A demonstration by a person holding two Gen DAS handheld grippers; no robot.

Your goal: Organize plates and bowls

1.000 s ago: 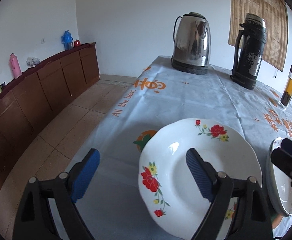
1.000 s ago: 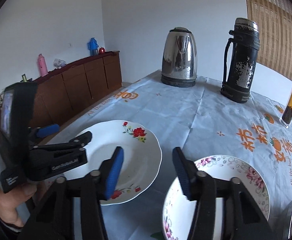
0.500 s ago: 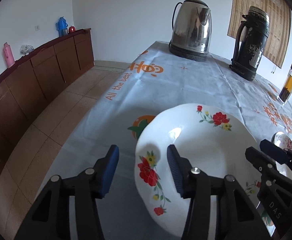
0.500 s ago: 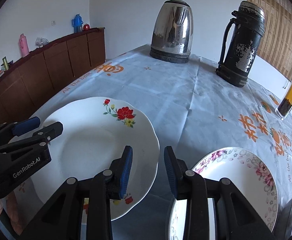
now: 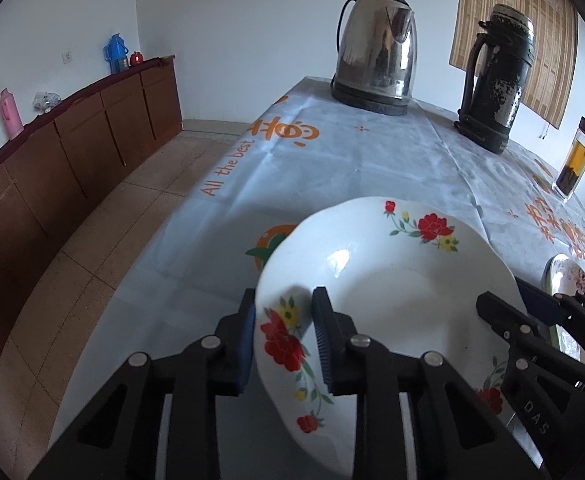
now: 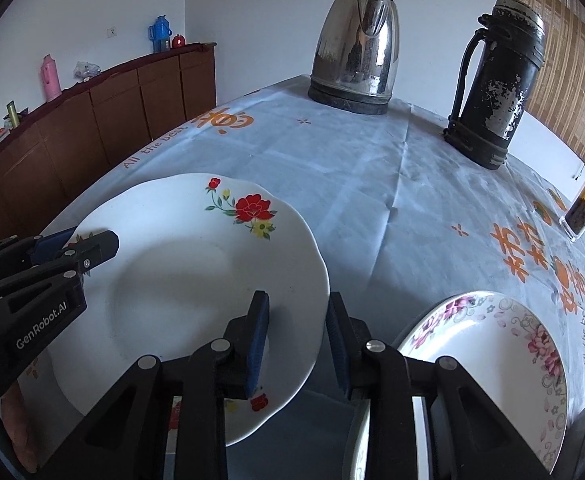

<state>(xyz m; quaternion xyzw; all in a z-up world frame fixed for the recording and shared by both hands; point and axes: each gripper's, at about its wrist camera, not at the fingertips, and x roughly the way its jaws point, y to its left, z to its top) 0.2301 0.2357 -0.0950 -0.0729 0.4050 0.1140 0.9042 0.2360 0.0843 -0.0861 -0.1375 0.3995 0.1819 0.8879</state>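
Both tongs [image 5: 282,330] [image 6: 297,328] straddle opposite rims of the red-flowered plate [image 5: 388,280]

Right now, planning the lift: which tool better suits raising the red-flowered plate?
Left: both tools have just been closing astride the rim of the red-flowered plate, but the left tool looks tighter than the right tool.

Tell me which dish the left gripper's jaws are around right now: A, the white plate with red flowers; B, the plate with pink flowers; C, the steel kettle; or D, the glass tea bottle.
A: in the left wrist view the left gripper has one jaw on each side of the rim of the white plate with red flowers, having just been closing on it.
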